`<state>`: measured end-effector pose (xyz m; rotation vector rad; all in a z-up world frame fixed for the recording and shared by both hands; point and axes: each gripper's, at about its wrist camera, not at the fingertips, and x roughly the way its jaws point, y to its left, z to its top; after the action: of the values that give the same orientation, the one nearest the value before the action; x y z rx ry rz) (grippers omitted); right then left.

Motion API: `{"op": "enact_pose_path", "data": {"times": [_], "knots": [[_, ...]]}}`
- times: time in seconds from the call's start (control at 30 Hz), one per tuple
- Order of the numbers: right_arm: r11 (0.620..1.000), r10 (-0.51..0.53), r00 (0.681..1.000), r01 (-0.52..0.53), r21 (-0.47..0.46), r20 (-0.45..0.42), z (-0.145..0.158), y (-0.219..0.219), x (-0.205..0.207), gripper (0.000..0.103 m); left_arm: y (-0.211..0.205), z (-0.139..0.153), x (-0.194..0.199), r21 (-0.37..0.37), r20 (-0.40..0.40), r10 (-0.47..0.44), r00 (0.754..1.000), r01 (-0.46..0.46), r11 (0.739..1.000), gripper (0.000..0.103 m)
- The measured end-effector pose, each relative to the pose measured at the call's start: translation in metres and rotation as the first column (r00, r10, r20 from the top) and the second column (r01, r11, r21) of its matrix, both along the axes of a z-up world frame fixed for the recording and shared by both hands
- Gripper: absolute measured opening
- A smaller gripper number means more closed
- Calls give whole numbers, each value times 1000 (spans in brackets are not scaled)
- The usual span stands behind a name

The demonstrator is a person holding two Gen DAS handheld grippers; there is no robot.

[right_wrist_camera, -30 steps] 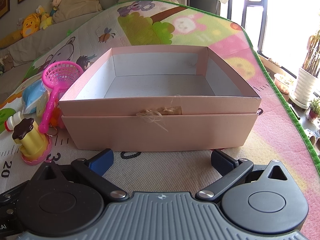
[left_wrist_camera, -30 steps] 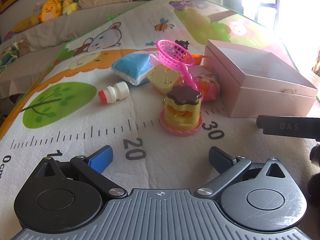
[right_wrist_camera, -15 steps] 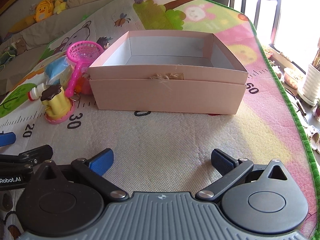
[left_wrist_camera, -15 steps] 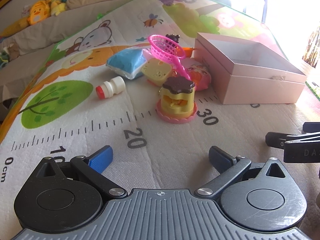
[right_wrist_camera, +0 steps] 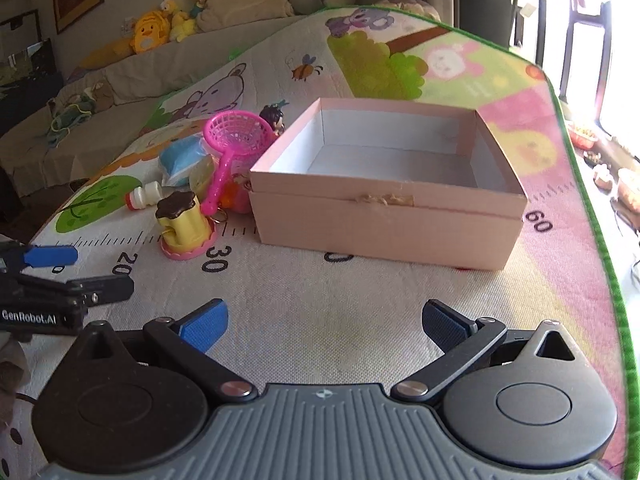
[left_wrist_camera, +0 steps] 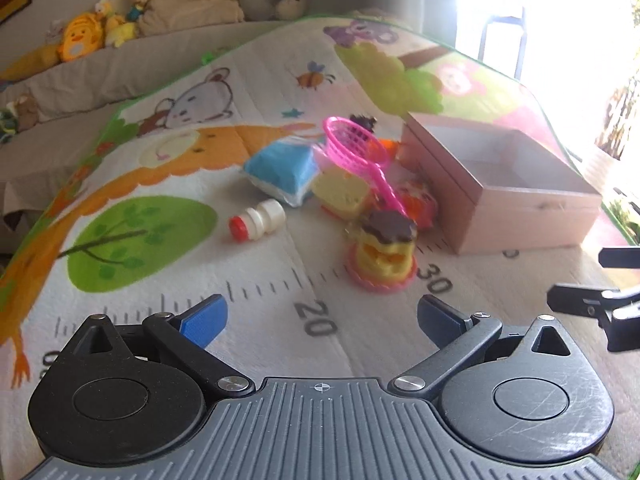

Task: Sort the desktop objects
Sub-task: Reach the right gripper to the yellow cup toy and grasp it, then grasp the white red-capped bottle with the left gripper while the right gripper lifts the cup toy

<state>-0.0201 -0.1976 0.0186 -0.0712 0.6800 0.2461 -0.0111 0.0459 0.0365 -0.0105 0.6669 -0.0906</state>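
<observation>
An empty pink box stands open on the play mat. Left of it lies a pile of toys: a yellow toy with a brown lid on a pink base, a pink net scoop, a blue pouch, a small white bottle with a red cap, a yellow piece and a small dark-haired figure. My left gripper is open and empty, short of the toys. My right gripper is open and empty, short of the box.
The mat carries a printed ruler scale and has a green edge at the right. A sofa with plush toys runs along the back. Potted items and clutter sit beyond the mat's right edge.
Both grippers have pulled back and up from the box and toys, which now look smaller and farther. Each gripper's tips now show in the other's view. Jaws stayed open.
</observation>
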Motion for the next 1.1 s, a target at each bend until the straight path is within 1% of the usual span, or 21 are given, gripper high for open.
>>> {"op": "enact_pose_path", "data": {"times": [0.1, 0.13, 0.17, 0.23, 0.3, 0.33, 0.4, 0.47, 0.53, 0.57, 0.6, 0.63, 0.73, 0.8, 0.87, 0.93, 0.97, 1.0, 1.03, 1.07, 1.1], "knots": [[997, 62, 996, -59, -51, 70, 12, 20, 1, 103, 20, 12, 14, -23, 27, 70, 997, -70, 997, 103], [995, 85, 992, -78, -69, 92, 14, 28, 1, 99, 28, 15, 19, -22, 33, 102, 994, -101, 995, 103], [987, 128, 985, -116, -108, 116, 17, 40, 2, 93, 33, 17, 22, -23, 38, 125, 991, -124, 992, 103], [964, 214, 965, -184, -192, 149, 18, 65, 4, 70, 48, 22, 26, -30, 55, 164, 985, -163, 986, 103], [939, 287, 943, -242, -244, 169, 17, 89, 9, 66, 59, 25, 28, -34, 70, 191, 979, -189, 981, 103], [927, 321, 932, -272, -259, 168, 15, 100, 13, 66, 64, 27, 28, -39, 77, 203, 976, -201, 979, 103], [915, 349, 922, -298, -270, 165, 11, 117, 22, 66, 72, 29, 29, -53, 80, 220, 972, -216, 975, 103], [918, 343, 927, -297, -263, 153, 4, 128, 37, 66, 78, 29, 30, -70, 76, 223, 972, -218, 973, 103], [929, 325, 938, -293, -224, 121, -2, 134, 52, 64, 78, 26, 32, -66, 67, 201, 977, -196, 978, 103], [935, 317, 943, -293, -202, 102, -4, 134, 58, 59, 76, 23, 35, -52, 64, 189, 980, -185, 981, 103], [937, 315, 946, -299, -180, 70, -7, 133, 62, 44, 73, 20, 37, -34, 59, 178, 982, -176, 984, 103], [941, 311, 949, -300, -157, 49, -8, 132, 63, 39, 69, 15, 41, -15, 47, 165, 985, -165, 986, 103], [937, 335, 942, -331, -108, 21, -6, 116, 49, 37, 57, 2, 53, -6, 0, 126, 992, -126, 992, 103], [939, 330, 944, -325, -111, 22, -7, 101, 34, 37, 51, -4, 63, -33, -30, 120, 992, -121, 992, 103], [948, 294, 955, -286, -140, 36, -9, 84, 19, 37, 45, -8, 74, -69, -50, 132, 990, -136, 988, 102], [959, 245, 968, -233, -164, 60, -10, 65, 7, 37, 38, -11, 86, -74, -72, 143, 987, -148, 986, 90], [964, 215, 974, -200, -174, 72, -11, 54, 1, 37, 34, -14, 93, -63, -89, 150, 985, -156, 986, 78], [969, 191, 978, -174, -174, 81, -11, 46, -3, 37, 30, -17, 99, -50, -105, 162, 981, -168, 985, 74], [975, 164, 982, -147, -169, 91, -11, 37, -6, 37, 27, -20, 105, -38, -115, 174, 978, -179, 983, 73], [979, 144, 984, -127, -159, 102, -11, 29, -9, 38, 25, -23, 109, -20, -113, 187, 976, -190, 982, 72], [983, 128, 985, -111, -146, 112, -12, 23, -10, 39, 23, -23, 111, 1, -100, 199, 975, -200, 980, 68]]}}
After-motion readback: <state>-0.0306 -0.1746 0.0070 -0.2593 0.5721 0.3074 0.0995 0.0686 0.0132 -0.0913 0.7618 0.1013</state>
